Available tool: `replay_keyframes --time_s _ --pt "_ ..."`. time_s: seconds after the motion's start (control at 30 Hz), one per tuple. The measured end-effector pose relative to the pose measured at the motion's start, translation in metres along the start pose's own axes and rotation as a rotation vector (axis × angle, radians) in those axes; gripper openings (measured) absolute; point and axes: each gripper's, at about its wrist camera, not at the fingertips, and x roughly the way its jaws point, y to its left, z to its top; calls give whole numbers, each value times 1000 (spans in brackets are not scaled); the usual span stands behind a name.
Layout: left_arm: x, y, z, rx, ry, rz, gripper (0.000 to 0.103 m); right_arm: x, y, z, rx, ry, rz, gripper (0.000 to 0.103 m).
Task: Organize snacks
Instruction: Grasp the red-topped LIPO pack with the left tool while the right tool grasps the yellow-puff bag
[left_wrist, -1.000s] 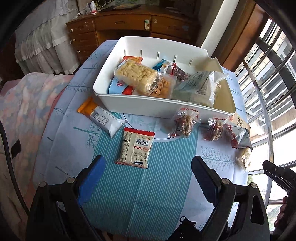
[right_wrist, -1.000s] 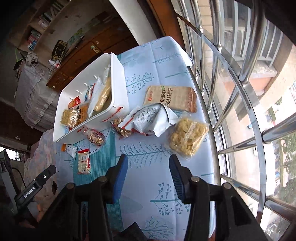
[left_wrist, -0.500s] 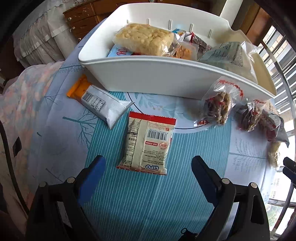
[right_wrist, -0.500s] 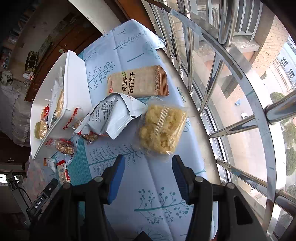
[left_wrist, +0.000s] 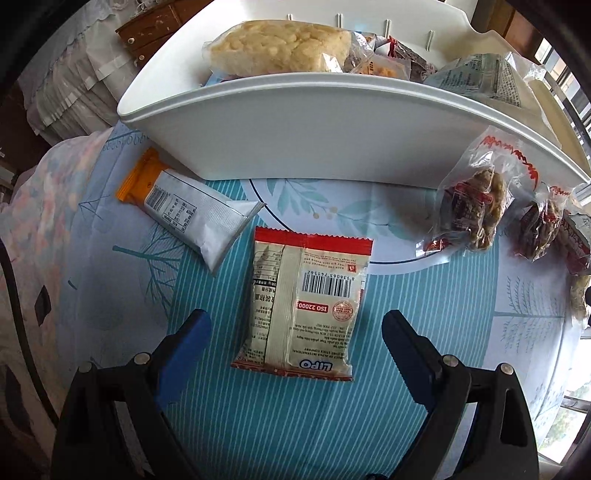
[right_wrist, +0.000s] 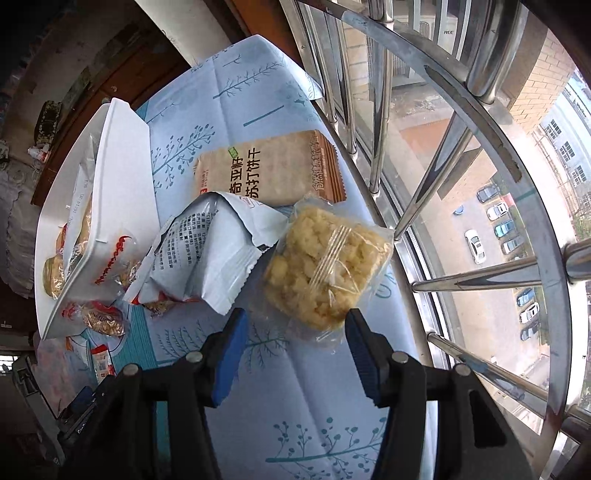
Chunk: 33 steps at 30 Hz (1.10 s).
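Left gripper (left_wrist: 295, 332) stands wide open and empty, its two fingers set either side of the lower half of a cream packet with red ends (left_wrist: 304, 302) that lies flat on the table (left_wrist: 258, 424); neither finger touches it. Right gripper (right_wrist: 293, 341) is likewise open and empty, low over the table, its fingers flanking the near edge of a clear bag of yellow puffed pieces (right_wrist: 327, 273) beside the window bars (right_wrist: 417, 206).

Progress is judged partial. The white bin (left_wrist: 332, 136) already holds several items, among them a large bag of pale puffed snack (left_wrist: 280, 46) and a printed grey pouch (left_wrist: 480, 77). Outside it remain:
- the cream packet;
- a white packet with an orange end (left_wrist: 184, 210), just beside the bin wall;
- two small clear bags of brown pieces (left_wrist: 471, 210), against the bin's front;
- the clear bag of yellow pieces, a crumpled white bag (right_wrist: 207, 254) and a brown cracker pack (right_wrist: 269, 168).

Both grippers appear posed to close on their nearest packets.
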Motion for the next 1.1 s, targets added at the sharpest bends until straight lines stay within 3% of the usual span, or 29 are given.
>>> replay_keyframes --time_s 0.37,0.5,0.8,0.93,1.1 --pt "10 11 9 -31 8 -13 82 13 -1 14 12 -21 -64 70" --pt "13 20 13 -53 5 -56 69 19 1 18 12 -22 -79 72" --pt "11 17 6 -54 -10 -58 55 27 4 23 -3 -38 -109 72" --pt "7 16 2 -49 -22 -49 47 26 3 22 -10 -45 -111 68" --pt "4 17 0 -45 -12 -48 47 21 0 18 -11 -50 -109 64"
